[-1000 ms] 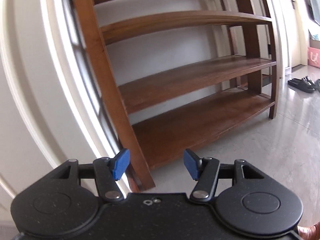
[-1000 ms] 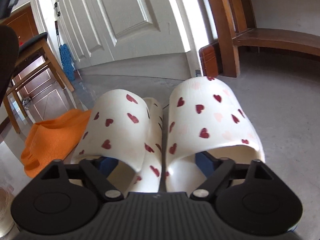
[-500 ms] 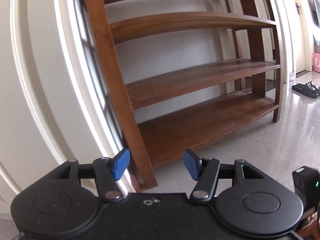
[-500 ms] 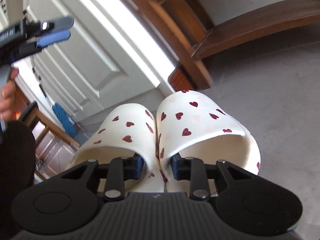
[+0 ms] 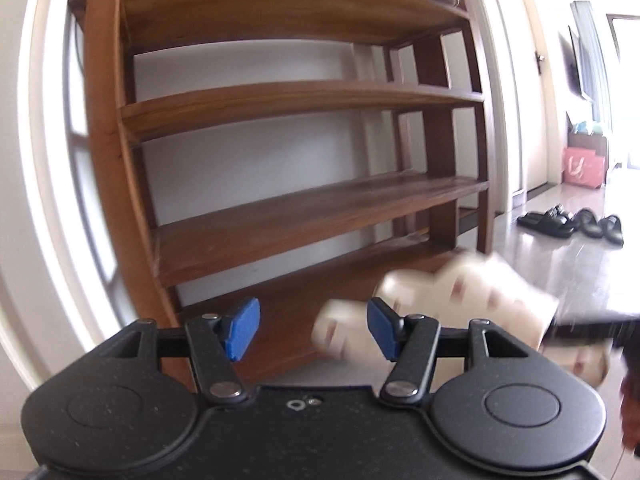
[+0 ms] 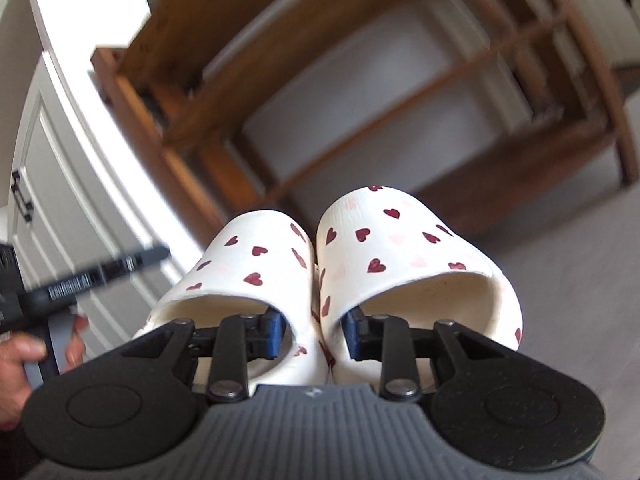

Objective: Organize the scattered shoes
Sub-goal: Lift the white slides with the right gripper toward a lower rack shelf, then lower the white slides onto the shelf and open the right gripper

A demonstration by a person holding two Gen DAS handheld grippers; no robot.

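The white heart-print slippers [image 6: 360,264] are hanging side by side off the floor, facing the wooden shoe rack [image 6: 320,80]. The right gripper [image 6: 312,330] is clamping their inner walls together, one finger inside each slipper. The left gripper [image 5: 312,330] is pointing at the rack's lower shelves, jaws spread wide and holding nothing. Black sandals [image 5: 568,222] are lying on the floor beyond the rack.

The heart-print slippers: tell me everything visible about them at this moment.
The heart-print slippers are a cream, open-backed pair that looks like moulded foam, dotted with dark red and pale pink hearts. They sit side by side, toes pointing away toward the wooden shoe rack. The right hand-held gripper pinches their two inner walls together, one finger inside each. They appear lifted; in the left wrist view they are a blur.
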